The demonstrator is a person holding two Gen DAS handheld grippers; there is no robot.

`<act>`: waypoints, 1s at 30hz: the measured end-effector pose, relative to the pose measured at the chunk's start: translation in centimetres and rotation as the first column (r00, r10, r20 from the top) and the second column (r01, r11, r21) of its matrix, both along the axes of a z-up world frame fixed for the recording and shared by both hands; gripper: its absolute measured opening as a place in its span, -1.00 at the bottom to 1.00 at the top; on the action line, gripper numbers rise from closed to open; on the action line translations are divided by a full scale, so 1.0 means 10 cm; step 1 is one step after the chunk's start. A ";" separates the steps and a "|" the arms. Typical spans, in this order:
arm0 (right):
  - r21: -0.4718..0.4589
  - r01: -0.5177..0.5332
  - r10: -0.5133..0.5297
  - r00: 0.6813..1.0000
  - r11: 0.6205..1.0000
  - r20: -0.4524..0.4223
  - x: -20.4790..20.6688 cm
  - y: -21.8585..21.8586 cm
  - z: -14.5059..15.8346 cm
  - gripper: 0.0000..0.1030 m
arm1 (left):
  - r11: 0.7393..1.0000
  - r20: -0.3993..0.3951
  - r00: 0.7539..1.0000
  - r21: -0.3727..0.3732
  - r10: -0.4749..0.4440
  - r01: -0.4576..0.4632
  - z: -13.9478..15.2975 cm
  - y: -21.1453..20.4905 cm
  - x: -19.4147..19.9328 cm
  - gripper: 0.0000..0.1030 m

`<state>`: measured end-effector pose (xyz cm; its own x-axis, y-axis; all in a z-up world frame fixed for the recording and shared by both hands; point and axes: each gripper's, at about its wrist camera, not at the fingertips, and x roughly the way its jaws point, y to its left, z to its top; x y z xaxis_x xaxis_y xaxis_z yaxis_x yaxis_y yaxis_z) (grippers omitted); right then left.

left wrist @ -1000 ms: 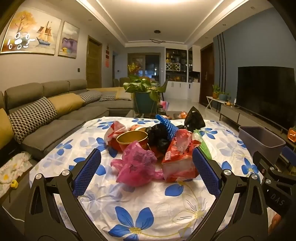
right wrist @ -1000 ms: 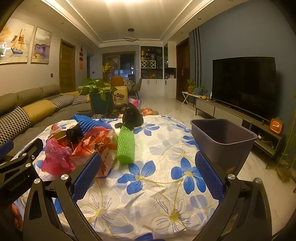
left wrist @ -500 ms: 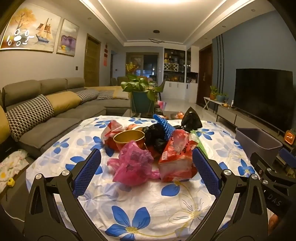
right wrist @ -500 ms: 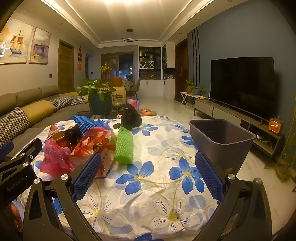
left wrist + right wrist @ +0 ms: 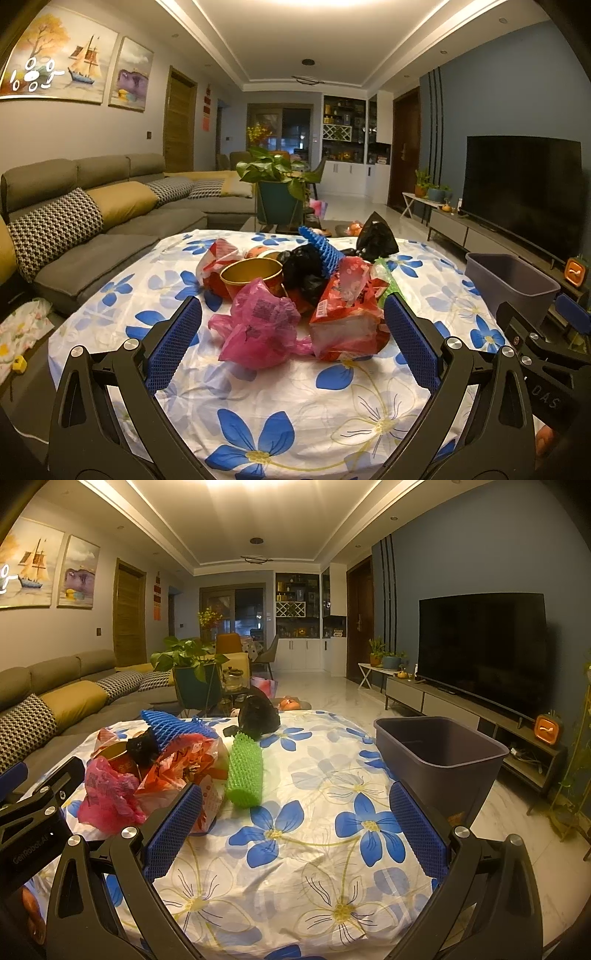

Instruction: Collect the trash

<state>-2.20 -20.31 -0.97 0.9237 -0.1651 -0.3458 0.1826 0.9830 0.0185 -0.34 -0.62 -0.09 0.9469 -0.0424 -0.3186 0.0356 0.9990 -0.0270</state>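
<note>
Now both tools hang above the near edge of the flowered surface (image 5: 295,424), holding nothing. Left hand-held gripper (image 5: 293,339) is spread wide, its blue pads either side of the trash heap — pink bag (image 5: 258,328) nearest, red wrapper (image 5: 347,325) touching it on the right, gold cup (image 5: 253,271) and black bag (image 5: 303,267) behind. Right hand-held gripper (image 5: 295,827) is likewise released, over bare cloth. Green foam net (image 5: 244,771) lies just beside the wrapper; a blue net (image 5: 173,725) tops the pile. Grey bin (image 5: 439,757) (nothing visible inside) sits at the surface's right edge.
</note>
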 end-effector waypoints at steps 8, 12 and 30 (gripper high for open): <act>-0.002 0.001 -0.001 1.000 1.000 0.001 0.00 0.00 0.00 0.90 | 1.000 -0.001 1.000 0.000 -0.010 0.010 0.01 -0.01 -0.01 0.89; 0.000 0.001 -0.001 1.000 1.000 0.001 0.00 -0.01 0.00 0.90 | 1.000 -0.001 1.000 -0.001 -0.014 0.014 0.02 -0.01 -0.01 0.89; -0.002 0.008 -0.008 1.000 1.000 0.005 -0.04 -0.05 0.02 0.90 | 0.999 -0.001 0.999 0.001 -0.036 0.036 0.03 -0.08 -0.02 0.89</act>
